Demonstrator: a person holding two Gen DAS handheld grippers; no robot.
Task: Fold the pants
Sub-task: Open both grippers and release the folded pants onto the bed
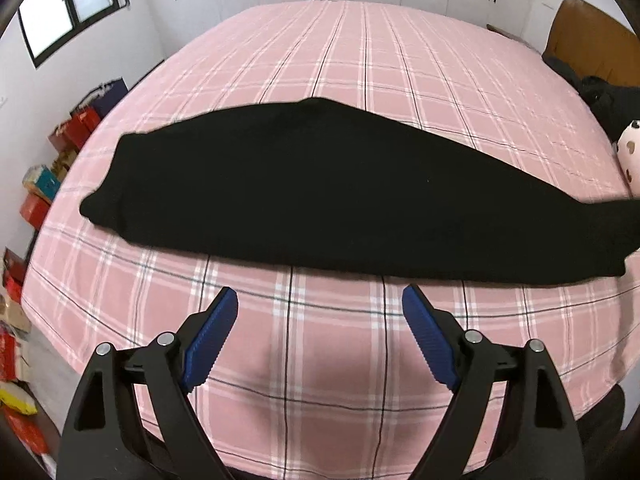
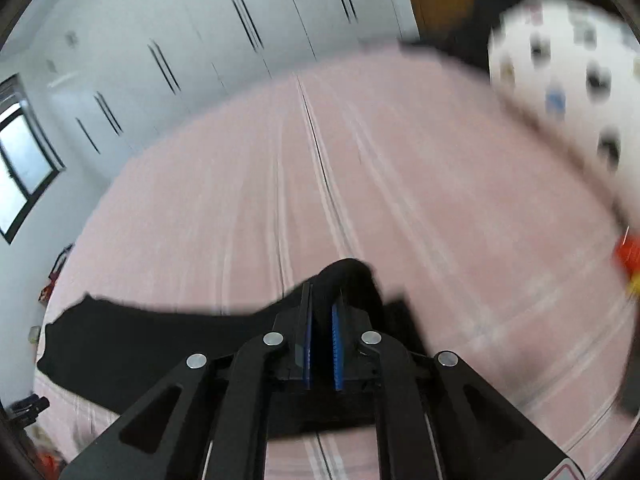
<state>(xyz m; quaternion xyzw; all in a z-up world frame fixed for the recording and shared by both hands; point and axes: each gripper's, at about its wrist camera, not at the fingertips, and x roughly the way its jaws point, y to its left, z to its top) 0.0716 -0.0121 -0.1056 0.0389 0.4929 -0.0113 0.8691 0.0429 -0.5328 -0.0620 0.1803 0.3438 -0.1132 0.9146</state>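
Black pants (image 1: 304, 196) lie folded lengthwise across a pink plaid bed (image 1: 360, 60), stretching from left to the right edge of the left wrist view. My left gripper (image 1: 320, 300) is open and empty, hovering just in front of the pants' near edge. My right gripper (image 2: 322, 308) is shut on the pants' right end (image 2: 348, 276), which bunches up between its blue pads and is lifted; the rest of the pants (image 2: 132, 344) trails to the left. The right wrist view is motion-blurred.
A wooden headboard (image 1: 592, 36) and dark clothes (image 1: 604, 100) sit at the bed's right end beside a white spotted pillow (image 2: 568, 80). Boxes and bags (image 1: 48, 168) line the floor on the left. White wardrobes (image 2: 200, 40) stand behind the bed.
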